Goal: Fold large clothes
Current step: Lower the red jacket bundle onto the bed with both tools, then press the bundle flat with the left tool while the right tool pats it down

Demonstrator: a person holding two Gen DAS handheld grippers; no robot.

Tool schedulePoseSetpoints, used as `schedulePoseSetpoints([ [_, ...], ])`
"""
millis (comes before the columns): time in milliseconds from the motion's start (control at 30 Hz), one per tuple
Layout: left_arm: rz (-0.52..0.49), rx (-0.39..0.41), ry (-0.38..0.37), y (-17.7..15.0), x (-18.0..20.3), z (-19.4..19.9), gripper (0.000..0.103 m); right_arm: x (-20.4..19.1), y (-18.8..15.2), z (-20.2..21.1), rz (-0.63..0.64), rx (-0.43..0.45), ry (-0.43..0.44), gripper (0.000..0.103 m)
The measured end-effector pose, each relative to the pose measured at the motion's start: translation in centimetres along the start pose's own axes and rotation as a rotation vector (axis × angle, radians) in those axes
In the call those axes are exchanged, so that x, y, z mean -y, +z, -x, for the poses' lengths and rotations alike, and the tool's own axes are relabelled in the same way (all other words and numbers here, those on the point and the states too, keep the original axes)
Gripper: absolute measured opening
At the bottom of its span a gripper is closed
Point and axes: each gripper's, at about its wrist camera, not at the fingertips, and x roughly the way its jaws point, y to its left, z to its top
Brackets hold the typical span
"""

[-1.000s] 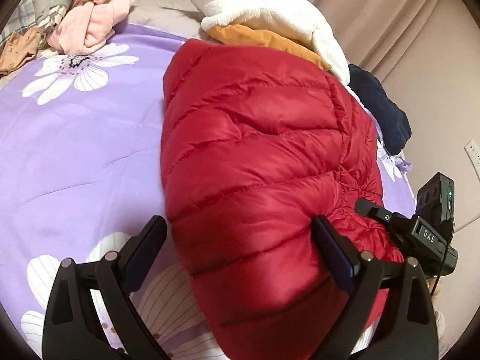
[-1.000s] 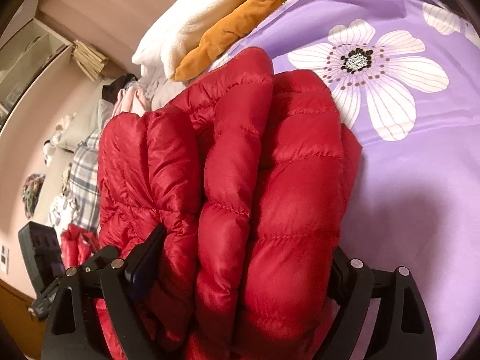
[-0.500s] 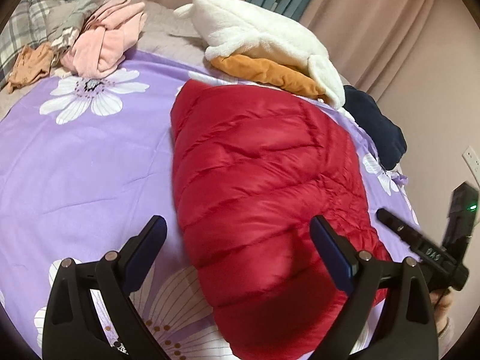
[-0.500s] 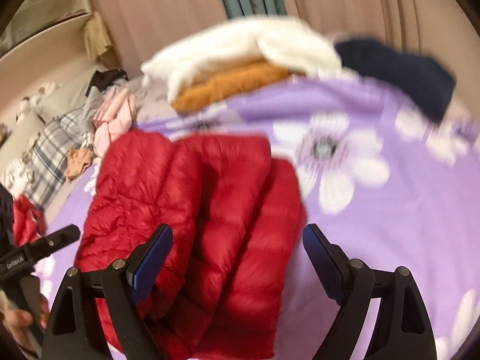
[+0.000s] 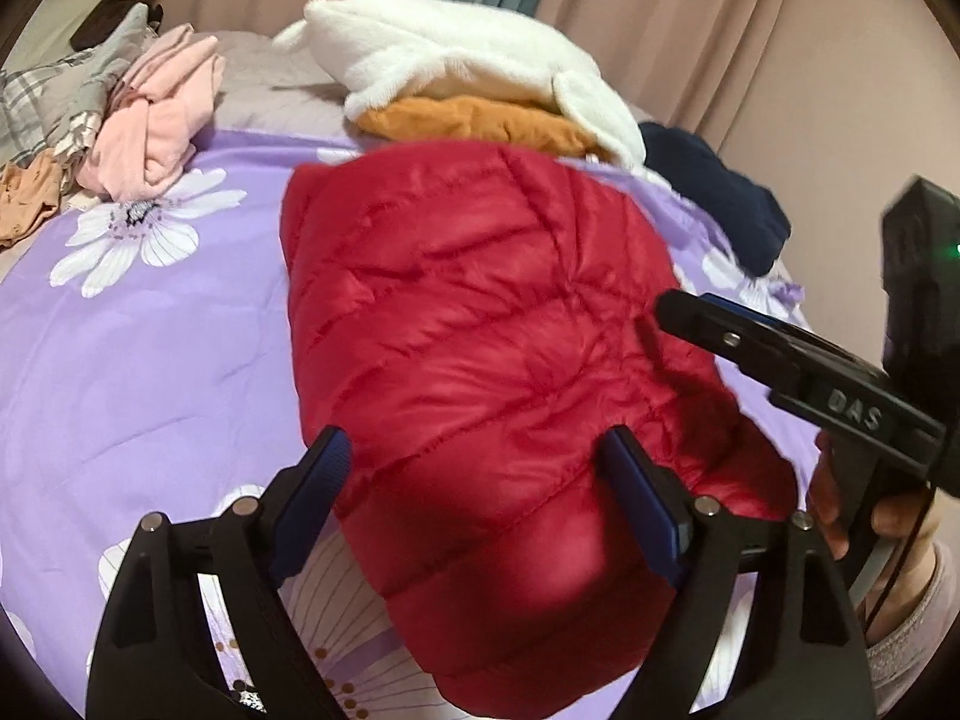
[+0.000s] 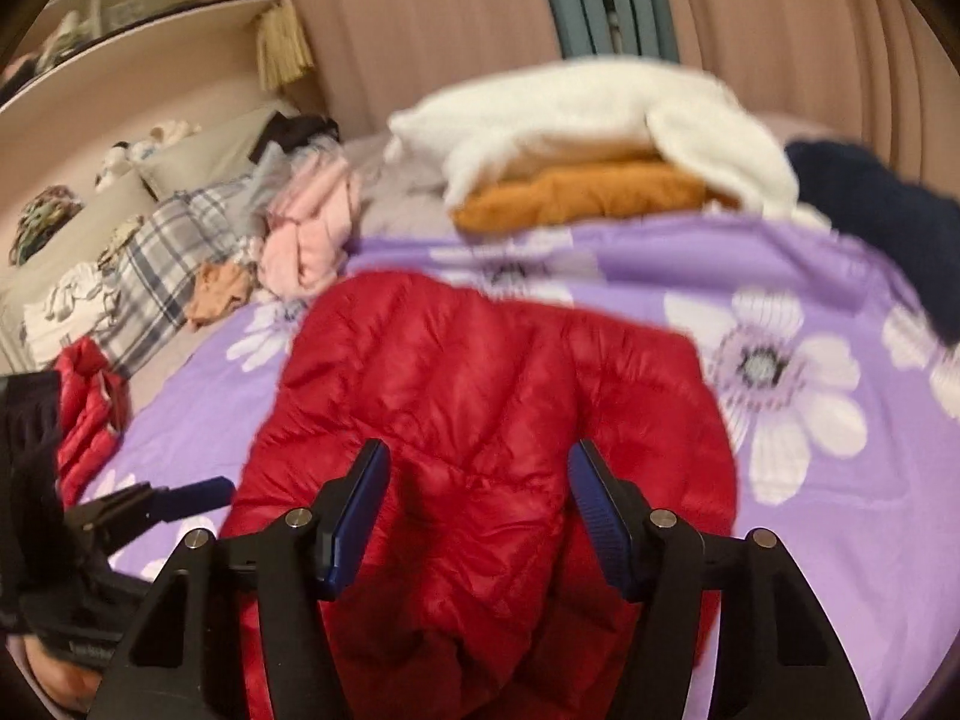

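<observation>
Both grippers, left gripper and right gripper, have lifted off the folded red down jacket, jaws wide and empty, leaving it flat on the purple floral bedsheet.

So the jacket lies folded in the middle of the bed, on the bedspread. Behind it there's a two-item stack, fleece on top of a sweater, with another dark garment just to the right of that. Off to the back left sits a loose heap of clothes. Left tongs hover over the jacket's near end, right tongs over its near right side, neither pinching anything.
</observation>
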Motion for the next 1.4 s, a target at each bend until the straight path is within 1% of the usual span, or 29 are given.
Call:
schedulePoseSetpoints([
  [167,0.006,-0.047,0.001,-0.7,-0.3,-1.7,0.087,0.6,-1.6,-1.7,-0.031,-0.091,0.000,0.064],
  [367,-0.005,-0.063,0.009,-1.1,-0.2,-2.3,0.088,1.4,-2.1,-2.0,-0.070,-0.113,0.016,0.064],
  [500,0.014,-0.072,0.002,-1.1,-0.3,-2.4,0.088,1.4,-1.9,-1.9,-0.073,-0.122,0.013,0.065],
  [600,0.015,-0.075,0.005,-1.0,-0.3,-2.2,0.088,0.9,-1.4,-1.0,-0.051,-0.100,0.009,0.065],
  [700,0.015,-0.076,0.006,-1.0,-0.3,-2.2,0.088,-0.2,-0.4,0.5,-0.007,-0.029,0.023,0.065],
  [800,0.025,-0.075,0.001,-1.1,-0.4,-2.2,0.088,-0.8,0.7,0.7,0.012,-0.002,0.040,0.065],
  [900,0.027,-0.074,-0.003,-1.2,-0.4,-2.3,0.088,-0.6,1.8,-0.7,0.000,-0.027,0.055,0.065],
  [967,0.023,-0.073,-0.005,-1.2,-0.4,-2.3,0.088,-0.2,2.2,-2.1,-0.014,-0.067,0.049,0.065],
  [1067,0.024,-0.067,-0.008,-1.3,-0.3,-2.3,0.088,0.5,1.7,-4.0,-0.060,-0.145,0.028,0.065],
  [1133,0.025,-0.069,-0.010,-1.4,-0.3,-2.5,0.088,1.1,1.3,-4.7,-0.104,-0.179,0.044,0.065],
  [1300,0.020,-0.071,-0.005,-1.4,0.0,-2.7,0.089,1.7,0.8,-4.5,-0.150,-0.193,0.062,0.064],
  [1367,0.024,-0.073,-0.003,-1.4,0.1,-2.7,0.089,1.4,1.0,-3.8,-0.146,-0.181,0.055,0.064],
  [1400,0.026,-0.073,-0.004,-1.4,0.0,-2.7,0.090,1.0,1.1,-3.1,-0.128,-0.160,0.051,0.065],
])
